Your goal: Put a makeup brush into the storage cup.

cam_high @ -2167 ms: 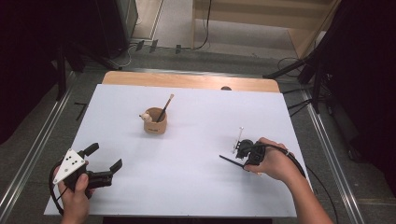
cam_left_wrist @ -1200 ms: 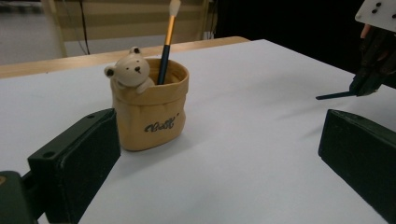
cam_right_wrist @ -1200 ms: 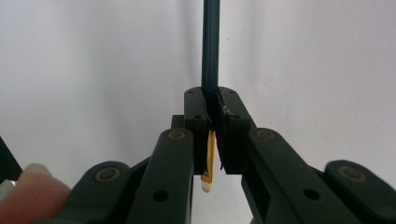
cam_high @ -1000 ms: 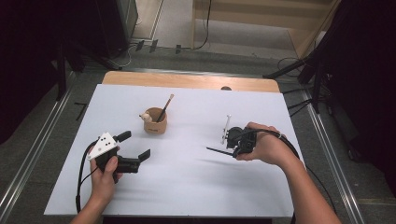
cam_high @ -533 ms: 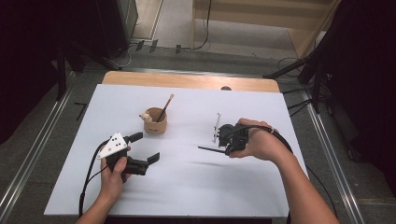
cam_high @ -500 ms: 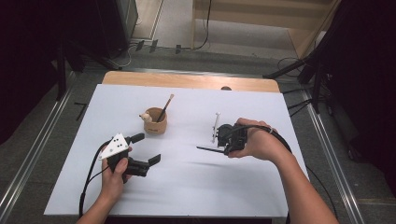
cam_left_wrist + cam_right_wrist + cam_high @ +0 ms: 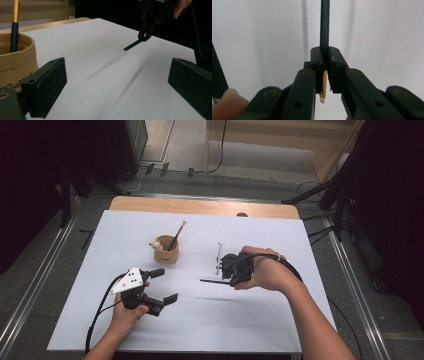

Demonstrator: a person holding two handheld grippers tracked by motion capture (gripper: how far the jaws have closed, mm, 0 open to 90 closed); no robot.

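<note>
Cup [image 7: 166, 251] — brush [image 7: 176, 236] inside — beside left gripper [image 7: 159, 286]

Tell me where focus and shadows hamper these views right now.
Left gripper view: near jaws soft, long streaky shadows cross the white sheet; the cup is cropped at the edge. Right gripper view: pen sharp at the clamped jaws, thumb blurred. High view: even light, dark surroundings, faint shadow under the right gripper.
</note>
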